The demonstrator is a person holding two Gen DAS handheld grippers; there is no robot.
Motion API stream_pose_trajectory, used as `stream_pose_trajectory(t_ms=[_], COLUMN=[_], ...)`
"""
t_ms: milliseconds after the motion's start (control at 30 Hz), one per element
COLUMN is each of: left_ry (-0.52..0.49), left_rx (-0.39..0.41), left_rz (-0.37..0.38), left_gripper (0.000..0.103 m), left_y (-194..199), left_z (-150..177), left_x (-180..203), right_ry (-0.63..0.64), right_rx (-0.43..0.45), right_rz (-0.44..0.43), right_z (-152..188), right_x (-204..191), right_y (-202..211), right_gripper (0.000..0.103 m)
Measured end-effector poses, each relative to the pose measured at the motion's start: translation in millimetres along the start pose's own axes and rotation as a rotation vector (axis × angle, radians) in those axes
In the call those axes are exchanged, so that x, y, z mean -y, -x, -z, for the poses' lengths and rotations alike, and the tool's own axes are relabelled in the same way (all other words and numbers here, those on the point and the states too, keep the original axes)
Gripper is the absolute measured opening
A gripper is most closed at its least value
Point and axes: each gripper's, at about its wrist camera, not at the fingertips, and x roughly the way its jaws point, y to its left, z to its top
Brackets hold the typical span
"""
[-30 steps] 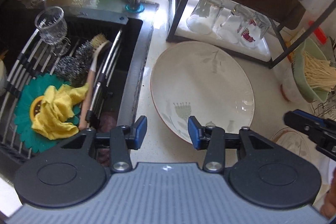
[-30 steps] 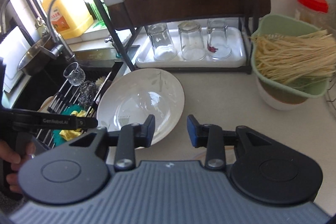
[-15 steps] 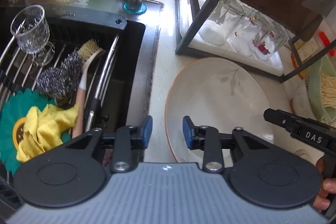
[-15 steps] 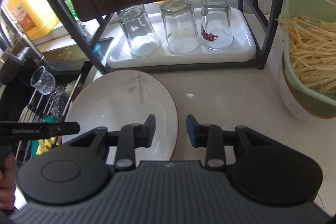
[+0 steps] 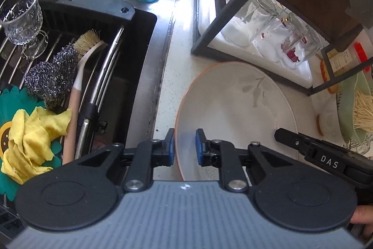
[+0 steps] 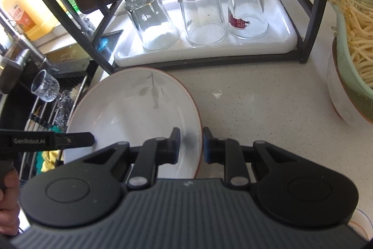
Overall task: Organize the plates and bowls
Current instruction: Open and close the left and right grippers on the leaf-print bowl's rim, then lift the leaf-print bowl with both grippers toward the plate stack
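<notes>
A large oval white plate (image 5: 235,109) with a leaf print and a thin orange rim lies on the speckled counter beside the sink; it also shows in the right wrist view (image 6: 130,113). My left gripper (image 5: 184,147) is open with its jaws on either side of the plate's left rim. My right gripper (image 6: 191,145) is open with its jaws on either side of the plate's right rim. Neither touches the rim visibly. Each gripper shows in the other's view, the right one (image 5: 312,151) and the left one (image 6: 51,139).
A black rack frame (image 6: 312,15) holds a white tray (image 6: 279,39) with three upturned glasses. A green colander of noodles (image 6: 352,22) sits in a bowl at right. The sink (image 5: 98,62) at left holds a glass, brush, scourers and yellow cloth (image 5: 30,134).
Both grippers have moved forward and down to the plate and now straddle its opposite rims. Both jaws have narrowed but stay open.
</notes>
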Motion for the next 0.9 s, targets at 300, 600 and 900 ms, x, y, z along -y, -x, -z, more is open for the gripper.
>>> stream_pose_trajectory(t_ms=[300,600,900], left_ry=[0.034,0.039,0.020], left_rx=[-0.031,0.000,0.034], left_rz=[0.014,0.058,0.084], left_gripper=[0.020,0.020,0.020], left_y=[11.9,48.1,84.9], left_z=[1.3,12.2,43.8], left_x=[-4.5,12.2,51.9], right_ry=[-0.036,-0.023,-0.052], right_rx=[-0.045,-0.033,0.010], right_rz=[-0.082,-0.099,-0.117], right_z=[1.9,8.6,19.1], right_x=[5.9,8.3,27.8], right_y=[13.5,52.1,103.4], right_gripper=[0.022,0.018,0.018])
